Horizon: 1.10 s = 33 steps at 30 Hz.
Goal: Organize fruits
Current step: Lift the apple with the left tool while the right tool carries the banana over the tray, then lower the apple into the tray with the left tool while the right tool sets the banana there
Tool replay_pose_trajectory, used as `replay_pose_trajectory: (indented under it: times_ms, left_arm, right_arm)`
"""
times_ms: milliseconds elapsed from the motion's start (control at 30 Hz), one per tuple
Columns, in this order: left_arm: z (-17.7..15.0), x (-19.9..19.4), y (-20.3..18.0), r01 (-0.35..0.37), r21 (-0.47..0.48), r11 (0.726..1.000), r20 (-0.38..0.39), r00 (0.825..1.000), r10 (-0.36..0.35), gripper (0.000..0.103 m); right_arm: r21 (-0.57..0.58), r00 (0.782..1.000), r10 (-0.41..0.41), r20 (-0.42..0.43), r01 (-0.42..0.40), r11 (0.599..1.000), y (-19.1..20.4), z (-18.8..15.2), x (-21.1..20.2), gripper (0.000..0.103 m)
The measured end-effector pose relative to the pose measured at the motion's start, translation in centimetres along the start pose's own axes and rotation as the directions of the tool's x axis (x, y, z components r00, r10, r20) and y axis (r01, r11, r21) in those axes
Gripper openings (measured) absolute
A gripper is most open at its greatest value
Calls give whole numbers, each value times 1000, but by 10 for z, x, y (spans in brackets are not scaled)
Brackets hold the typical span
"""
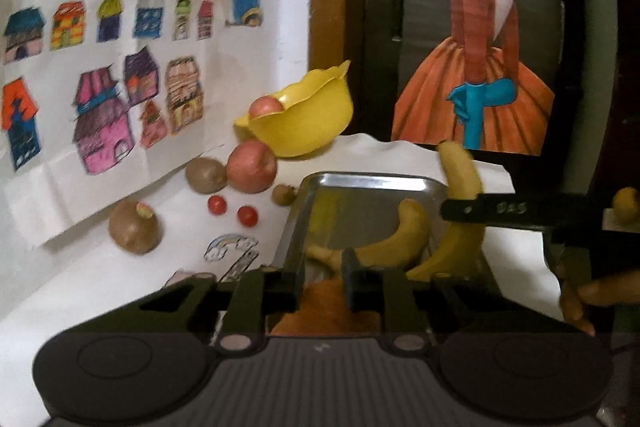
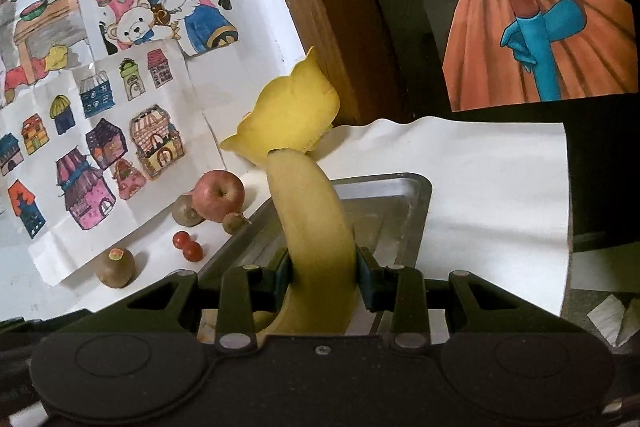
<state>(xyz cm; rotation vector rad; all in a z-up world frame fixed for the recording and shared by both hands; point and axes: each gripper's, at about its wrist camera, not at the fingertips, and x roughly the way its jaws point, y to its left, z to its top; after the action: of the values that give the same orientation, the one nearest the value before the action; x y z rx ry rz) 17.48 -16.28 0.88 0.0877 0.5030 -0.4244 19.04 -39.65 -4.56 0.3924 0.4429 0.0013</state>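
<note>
My right gripper (image 2: 324, 267) is shut on a yellow banana (image 2: 312, 219) and holds it upright above the steel tray (image 2: 416, 211). In the left wrist view this banana (image 1: 460, 179) hangs at the tray's (image 1: 360, 183) right side, with a second banana (image 1: 400, 239) lying inside. My left gripper (image 1: 322, 279) sits low at the tray's near left corner, fingers a narrow gap apart; I cannot tell if they pinch the rim. An orange shape shows below them. A yellow bowl (image 1: 308, 119) behind the tray holds an apple (image 1: 266, 105).
Left of the tray lie a red apple (image 1: 252, 167), three kiwis (image 1: 134, 227) and two cherry tomatoes (image 1: 247, 215) on white paper. Drawings (image 1: 100, 115) cover the left wall. A dress painting (image 1: 480, 87) stands behind. A person's hand (image 1: 576, 299) is at right.
</note>
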Motion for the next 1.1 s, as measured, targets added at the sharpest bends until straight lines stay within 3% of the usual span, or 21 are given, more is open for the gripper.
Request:
replay_pose_trajectory:
  times_ms: [433,633,767,1100]
  left_arm:
    - [-10,27,-16,31,30,999,-24,999,-30,51]
    - [-13,33,-14,25,21,999,-35,999,-24,54]
    - [-15,35,-13,22,8,1000,-19,1000,-22,67]
    - [-16,32,-14,-5,-3,1000,-3,1000,5,78]
  right_arm:
    - [20,1000,-4,-12,4,1000,-6,-1,13,40]
    - [13,1000,-4,13,4,1000,-4,-1,10,42]
    - [14,1000,-13,22,12,1000,-5,-3,3,44]
    - [135,999,-8,31,4,991,-7,-15,-12,60]
